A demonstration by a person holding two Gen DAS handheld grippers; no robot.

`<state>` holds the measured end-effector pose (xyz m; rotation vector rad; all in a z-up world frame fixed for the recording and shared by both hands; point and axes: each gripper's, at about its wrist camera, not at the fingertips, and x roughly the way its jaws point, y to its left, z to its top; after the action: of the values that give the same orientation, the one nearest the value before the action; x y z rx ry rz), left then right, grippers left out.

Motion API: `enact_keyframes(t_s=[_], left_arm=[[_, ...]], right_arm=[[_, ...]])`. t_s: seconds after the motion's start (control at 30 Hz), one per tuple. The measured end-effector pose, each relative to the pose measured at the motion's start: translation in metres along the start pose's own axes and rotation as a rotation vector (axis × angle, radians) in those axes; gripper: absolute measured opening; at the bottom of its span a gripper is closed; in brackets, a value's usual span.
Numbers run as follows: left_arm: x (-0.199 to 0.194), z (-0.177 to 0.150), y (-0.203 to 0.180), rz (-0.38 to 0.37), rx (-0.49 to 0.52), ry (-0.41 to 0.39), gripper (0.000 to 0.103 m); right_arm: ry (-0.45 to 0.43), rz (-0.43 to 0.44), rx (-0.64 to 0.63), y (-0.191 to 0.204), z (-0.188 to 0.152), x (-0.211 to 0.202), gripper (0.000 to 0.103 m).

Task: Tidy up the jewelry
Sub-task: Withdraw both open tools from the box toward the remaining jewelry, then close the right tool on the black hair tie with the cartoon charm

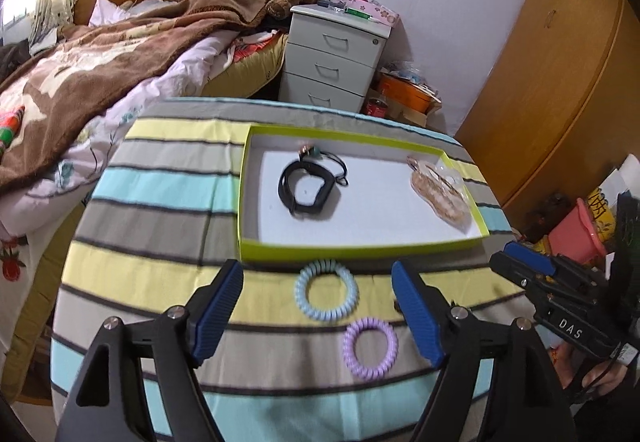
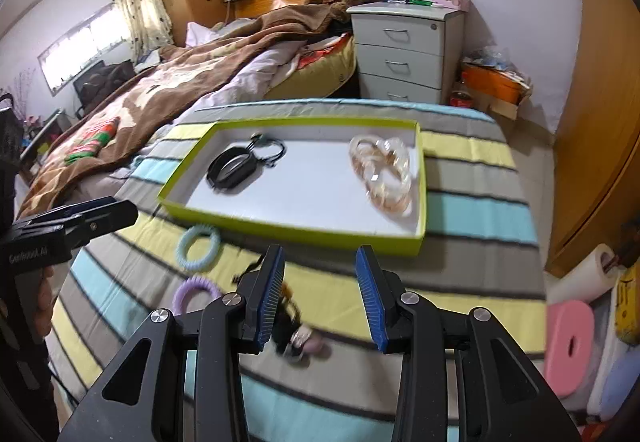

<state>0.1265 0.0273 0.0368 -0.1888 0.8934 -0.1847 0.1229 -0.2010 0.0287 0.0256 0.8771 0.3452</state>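
While my left fingers (image 1: pixel 318 282) stand spread wide with nothing gripped, a pale blue coil band (image 1: pixel 326 292) lies on the striped table (image 1: pixel 160 209) between their tips, with a purple coil band (image 1: pixel 371 348) just nearer to me. My right fingers (image 2: pixel 320 274) are parted too and hold nothing; a small dark trinket (image 2: pixel 296 338) sits on the cloth beneath them, too blurred to identify. Beyond both bands rests the green-rimmed tray (image 1: pixel 360 252), its near wall just beside the blue one. Inside it, a black bracelet (image 1: pixel 310 189) and a thin black cord (image 1: pixel 338 165) lie to the left, and a clear packet of gold chain (image 1: pixel 438 191) lies at the right end.
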Motion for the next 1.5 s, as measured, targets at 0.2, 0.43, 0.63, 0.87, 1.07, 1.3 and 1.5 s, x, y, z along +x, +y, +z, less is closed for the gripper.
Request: enact_keyframes(t_s=[0.2, 0.43, 0.63, 0.87, 1.07, 1.3, 1.5], left_arm=[[-0.004, -0.019, 0.008, -0.020, -0.018, 0.003, 0.082], [-0.005, -0.039, 0.026, 0.003, -0.057, 0.033, 0.083], [-0.004, -0.047, 0.037, 0.008, -0.089, 0.048, 0.083], [-0.003, -0.053, 0.039, 0.000, -0.102, 0.067, 0.083], [-0.001, -0.055, 0.036, -0.019, -0.106, 0.075, 0.083], [0.007, -0.059, 0.028, -0.027, -0.101, 0.113, 0.085], [0.011, -0.060, 0.015, -0.027, -0.068, 0.129, 0.085]], right_arm=[[0.031, 0.077, 0.006, 0.006, -0.029, 0.008, 0.047], [0.062, 0.091, -0.099, 0.021, -0.045, 0.020, 0.047], [0.081, 0.065, -0.122, 0.022, -0.043, 0.031, 0.047], [0.123, 0.028, -0.165, 0.021, -0.049, 0.042, 0.047], [0.111, 0.025, -0.188, 0.021, -0.051, 0.042, 0.047], [0.092, -0.011, -0.197, 0.022, -0.054, 0.040, 0.033], [0.076, -0.015, -0.174, 0.015, -0.059, 0.032, 0.032]])
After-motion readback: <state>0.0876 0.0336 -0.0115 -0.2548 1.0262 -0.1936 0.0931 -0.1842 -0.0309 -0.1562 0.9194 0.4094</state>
